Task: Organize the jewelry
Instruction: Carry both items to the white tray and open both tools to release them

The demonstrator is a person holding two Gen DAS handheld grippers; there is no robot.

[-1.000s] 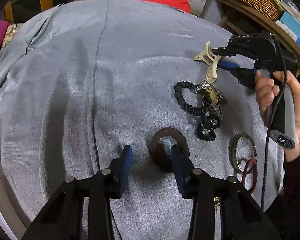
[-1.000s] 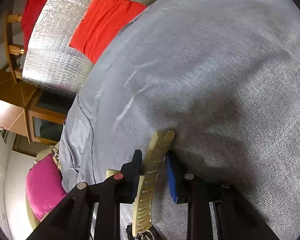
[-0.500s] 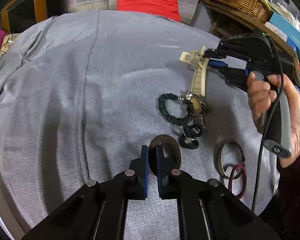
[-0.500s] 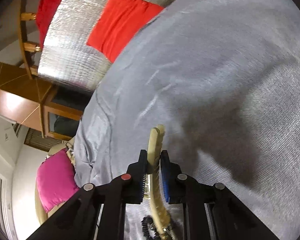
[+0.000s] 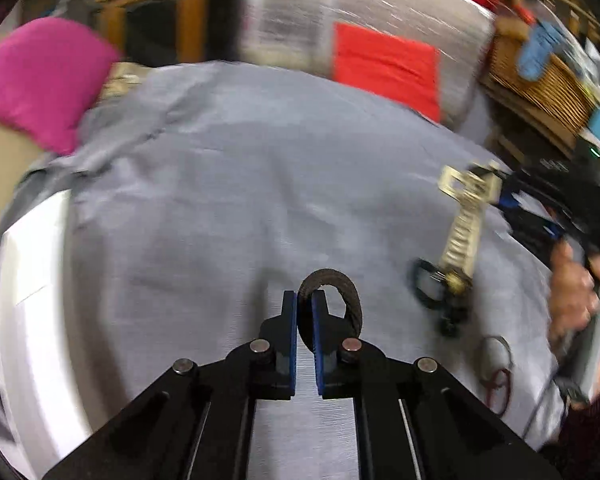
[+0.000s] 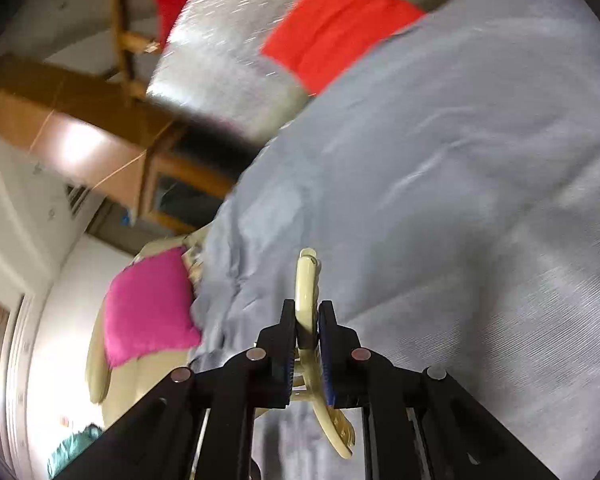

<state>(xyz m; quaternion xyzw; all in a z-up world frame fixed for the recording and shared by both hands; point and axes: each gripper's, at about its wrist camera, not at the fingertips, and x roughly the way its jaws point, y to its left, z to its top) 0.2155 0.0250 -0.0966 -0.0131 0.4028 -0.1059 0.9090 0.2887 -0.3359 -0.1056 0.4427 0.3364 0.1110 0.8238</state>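
My left gripper (image 5: 305, 304) is shut on a dark brown ring bangle (image 5: 350, 300) and holds it above the grey cloth (image 5: 220, 208). My right gripper (image 6: 307, 320) is shut on a cream hair claw clip (image 6: 306, 280), lifted off the cloth; in the left wrist view the clip (image 5: 466, 224) hangs from that gripper (image 5: 512, 204) at the right. A black beaded bracelet with tangled pieces (image 5: 432, 284) lies under the clip. A thin metal bangle (image 5: 496, 354) and a red band (image 5: 500, 388) lie near the right edge.
The grey cloth (image 6: 460, 160) covers a round table. A pink cushion (image 5: 40, 80), a red cushion (image 5: 384, 64) and a wicker basket (image 5: 540, 76) stand beyond its far edge. The person's hand (image 5: 576, 292) is at the right.
Both grippers have risen off the cloth. The left one closed on the brown bangle and lifted it. The right one closed on the claw clip and raised it.
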